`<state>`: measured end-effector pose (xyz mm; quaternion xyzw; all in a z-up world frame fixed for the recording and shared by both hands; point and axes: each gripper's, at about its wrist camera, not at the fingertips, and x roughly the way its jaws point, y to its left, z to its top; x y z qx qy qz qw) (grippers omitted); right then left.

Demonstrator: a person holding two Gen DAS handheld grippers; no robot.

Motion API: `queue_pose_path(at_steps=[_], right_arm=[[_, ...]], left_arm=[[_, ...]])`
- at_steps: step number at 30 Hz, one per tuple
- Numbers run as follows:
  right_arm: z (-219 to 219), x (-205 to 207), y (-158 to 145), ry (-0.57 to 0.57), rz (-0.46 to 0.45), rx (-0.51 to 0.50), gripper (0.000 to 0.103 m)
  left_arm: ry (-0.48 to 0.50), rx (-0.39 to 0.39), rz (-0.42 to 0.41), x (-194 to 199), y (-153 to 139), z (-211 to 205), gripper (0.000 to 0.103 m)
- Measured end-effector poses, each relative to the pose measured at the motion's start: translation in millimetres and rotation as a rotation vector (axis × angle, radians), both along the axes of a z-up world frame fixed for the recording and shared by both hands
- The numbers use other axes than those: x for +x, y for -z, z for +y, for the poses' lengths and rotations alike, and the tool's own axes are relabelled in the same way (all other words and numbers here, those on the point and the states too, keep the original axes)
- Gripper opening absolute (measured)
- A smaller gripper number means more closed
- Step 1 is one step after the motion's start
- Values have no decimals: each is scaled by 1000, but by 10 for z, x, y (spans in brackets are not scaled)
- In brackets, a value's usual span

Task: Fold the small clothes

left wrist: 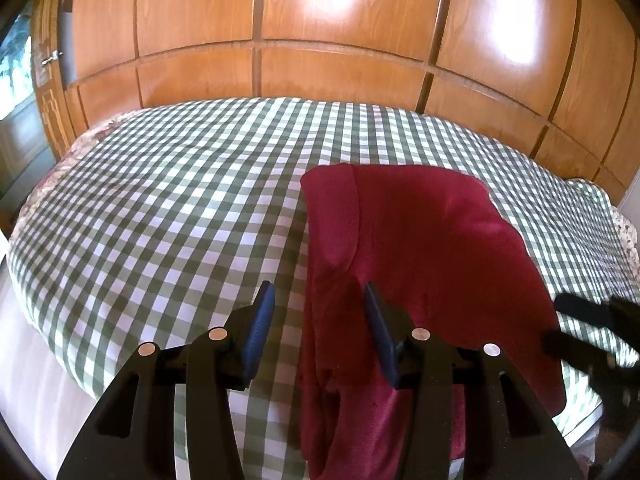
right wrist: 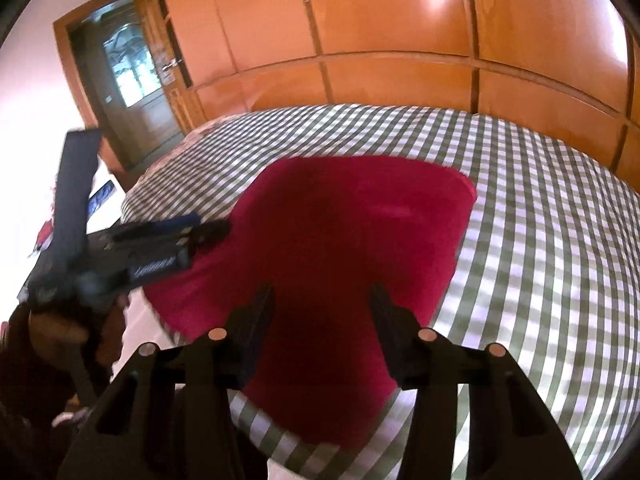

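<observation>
A dark red garment (left wrist: 420,240) lies partly folded on the checked bed cover (left wrist: 180,200), with a folded strip along its left side. My left gripper (left wrist: 320,304) hangs open just above the garment's near left edge; nothing is pinched between its blue pads. The right gripper (left wrist: 560,324) shows blurred at the right border of this view. In the right wrist view the garment (right wrist: 340,232) fills the middle, and my right gripper (right wrist: 322,300) is open over its near part, holding nothing. The left gripper (right wrist: 208,229) reaches in from the left at the garment's edge.
A wooden wardrobe wall (left wrist: 320,40) runs behind the bed. A glazed door (right wrist: 132,80) stands at the far left. A person's hand (right wrist: 52,320) holds the left tool. The bed's near edge (left wrist: 32,380) drops off at the lower left.
</observation>
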<state>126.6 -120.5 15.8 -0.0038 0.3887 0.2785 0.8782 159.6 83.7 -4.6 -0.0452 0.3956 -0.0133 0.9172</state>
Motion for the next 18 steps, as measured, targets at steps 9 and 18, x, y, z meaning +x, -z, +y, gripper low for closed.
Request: queue_pose_path(at_steps=[9, 18], right_arm=[[278, -181, 323, -28, 10, -50, 50], [286, -152, 309, -92, 44, -12, 63]], left_arm=[[-17, -2, 35, 30, 151, 16, 45], [-28, -51, 31, 8, 257, 131, 57]])
